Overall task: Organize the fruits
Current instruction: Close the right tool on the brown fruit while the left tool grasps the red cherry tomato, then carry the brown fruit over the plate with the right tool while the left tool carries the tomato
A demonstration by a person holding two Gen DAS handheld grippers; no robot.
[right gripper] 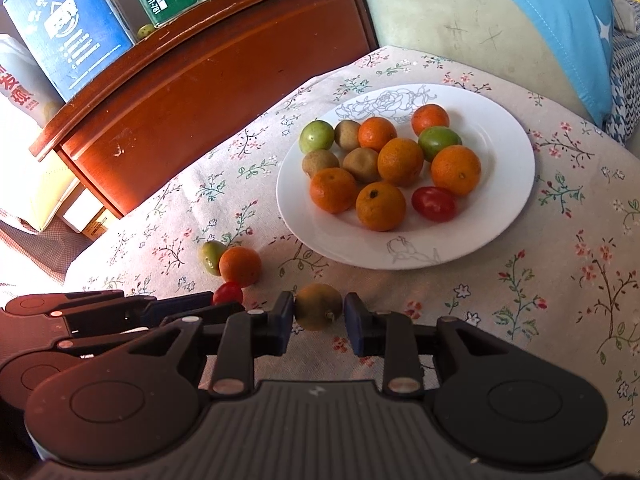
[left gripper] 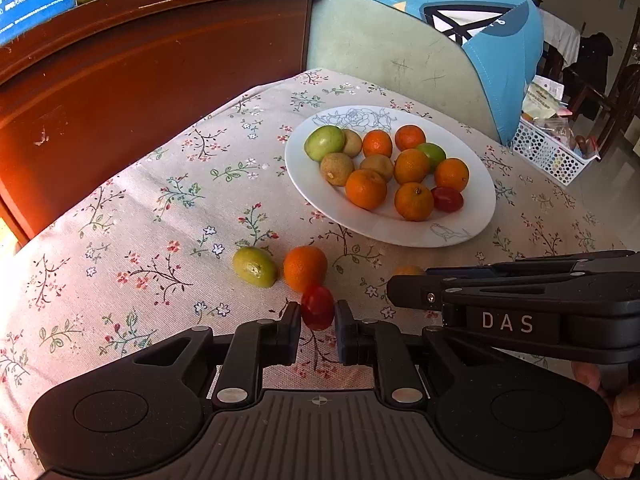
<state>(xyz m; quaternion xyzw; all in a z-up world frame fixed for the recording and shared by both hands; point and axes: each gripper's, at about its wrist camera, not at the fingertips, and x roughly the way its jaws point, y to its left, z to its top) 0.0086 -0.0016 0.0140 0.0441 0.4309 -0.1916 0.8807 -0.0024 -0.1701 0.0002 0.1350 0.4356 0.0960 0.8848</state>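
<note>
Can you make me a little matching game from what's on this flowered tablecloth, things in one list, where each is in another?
Things:
1. small red tomato
2. brownish-yellow fruit
3. green fruit
4. white plate

Places:
A. lying loose on the cloth beside an orange
B. holding a pile of fruit
C. between the left gripper's jaws
D. between the right gripper's jaws

Pairs: 1-C, 2-D, 3-A, 4-B

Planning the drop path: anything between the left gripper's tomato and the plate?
An orange sits on the cloth right beyond the tomato, towards the plate. Lifting over it clears the path; nothing else visible blocks.
</note>
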